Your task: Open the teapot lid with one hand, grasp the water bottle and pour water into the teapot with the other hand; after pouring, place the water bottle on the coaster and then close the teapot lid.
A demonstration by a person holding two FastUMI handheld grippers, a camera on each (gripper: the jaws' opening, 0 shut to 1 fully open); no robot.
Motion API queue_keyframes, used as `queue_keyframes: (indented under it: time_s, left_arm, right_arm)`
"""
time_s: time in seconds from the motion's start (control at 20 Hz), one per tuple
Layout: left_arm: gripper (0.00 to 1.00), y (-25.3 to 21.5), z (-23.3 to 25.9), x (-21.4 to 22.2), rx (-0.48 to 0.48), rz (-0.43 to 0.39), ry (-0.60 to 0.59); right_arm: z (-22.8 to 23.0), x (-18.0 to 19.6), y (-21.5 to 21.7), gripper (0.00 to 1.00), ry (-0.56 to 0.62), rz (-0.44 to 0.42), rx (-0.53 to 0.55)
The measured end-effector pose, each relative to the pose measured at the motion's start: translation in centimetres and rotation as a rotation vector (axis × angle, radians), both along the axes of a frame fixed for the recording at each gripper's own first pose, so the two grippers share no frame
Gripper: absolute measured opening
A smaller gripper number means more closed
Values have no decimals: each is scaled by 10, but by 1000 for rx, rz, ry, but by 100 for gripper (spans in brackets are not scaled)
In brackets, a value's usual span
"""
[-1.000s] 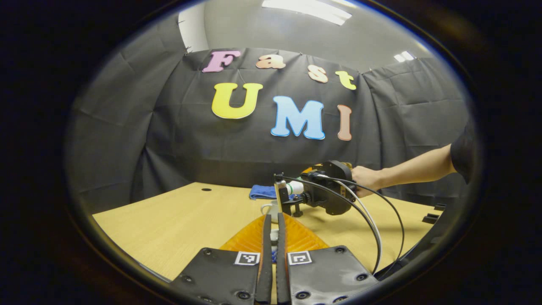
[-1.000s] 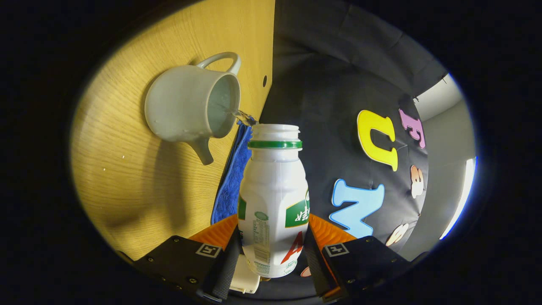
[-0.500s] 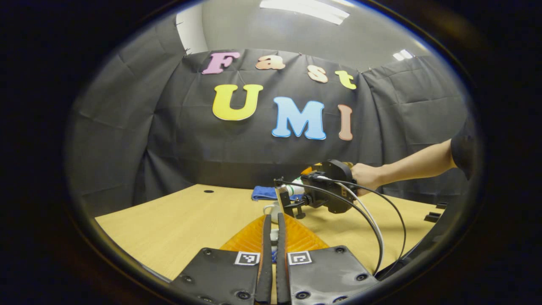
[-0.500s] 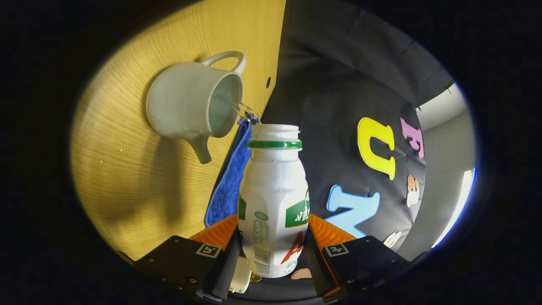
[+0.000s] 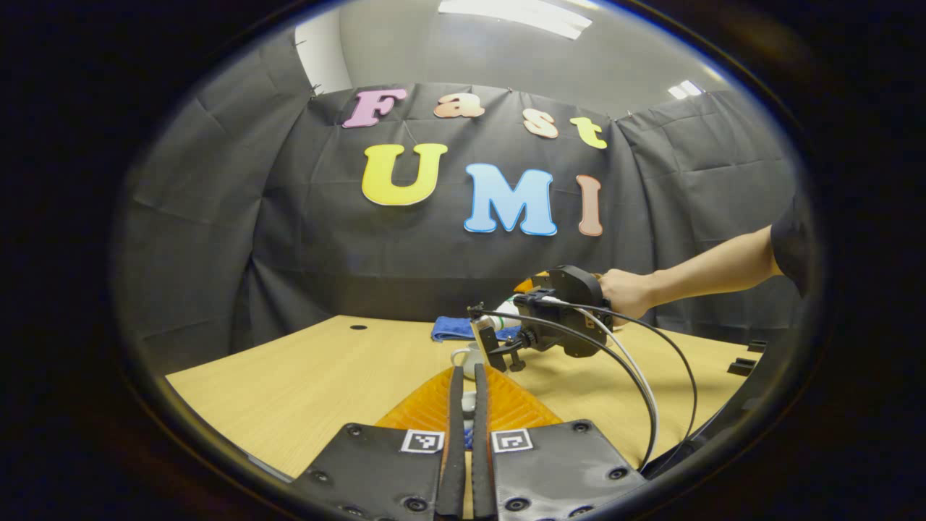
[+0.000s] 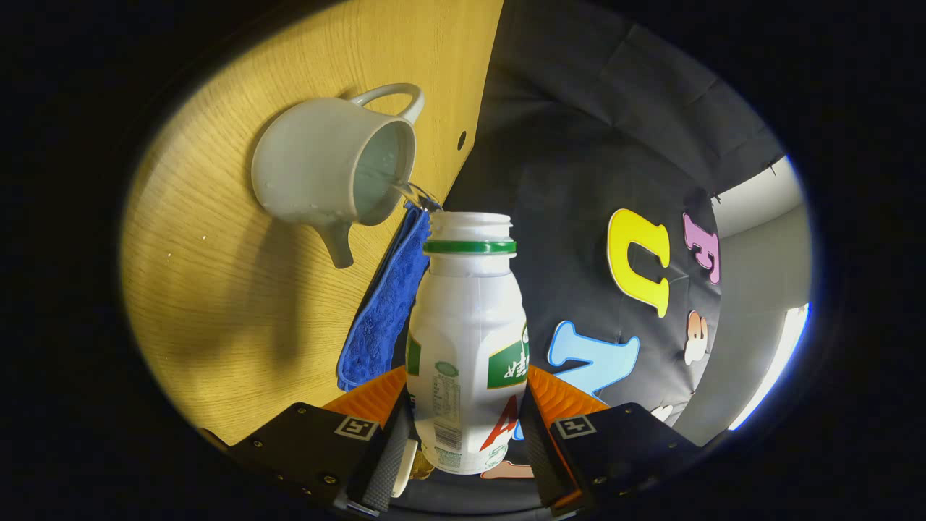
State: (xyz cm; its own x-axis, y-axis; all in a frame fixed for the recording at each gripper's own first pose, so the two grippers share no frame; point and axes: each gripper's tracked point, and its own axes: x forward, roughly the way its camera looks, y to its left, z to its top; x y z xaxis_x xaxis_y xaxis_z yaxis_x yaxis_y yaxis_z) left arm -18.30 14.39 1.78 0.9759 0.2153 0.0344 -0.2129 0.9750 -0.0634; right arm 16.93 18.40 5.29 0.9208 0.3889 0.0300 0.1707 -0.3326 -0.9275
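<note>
Bottle between right hand-held gripper fingers.

- A light wooden table with visible grain carries everything; in the right gripper view it runs up to the black cloth wall.
- A small dark round hole sits in the tabletop near its far edge.
- A pale teapot stands on the wood, lid off, loop handle toward the hole.
- A blue cloth lies flat just beside the teapot, along the far edge.
</note>
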Motion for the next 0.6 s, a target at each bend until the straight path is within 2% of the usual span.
queue_keyframes:
  time_s: [0.15,0.2,0.45,0.5,0.55,0.6]
  left_arm:
    - [10,-1,-1,-1,0,-1,3]
    - [14,0,0,1,-2,-3,3]
    - [14,-1,0,0,4,-5,3]
    - [10,-2,-1,1,6,-4,4]
    - [14,-1,-1,1,7,-4,5]
    - [10,-1,-1,1,7,-4,6]
  right_arm:
    - [4,0,1,73,-15,5,-17]
    - [6,-1,1,73,-21,7,-24]
    - [15,1,6,73,-50,20,-59]
    - [16,2,7,73,-53,22,-64]
    - [17,1,7,73,-56,24,-69]
    - [18,1,9,73,-59,26,-73]
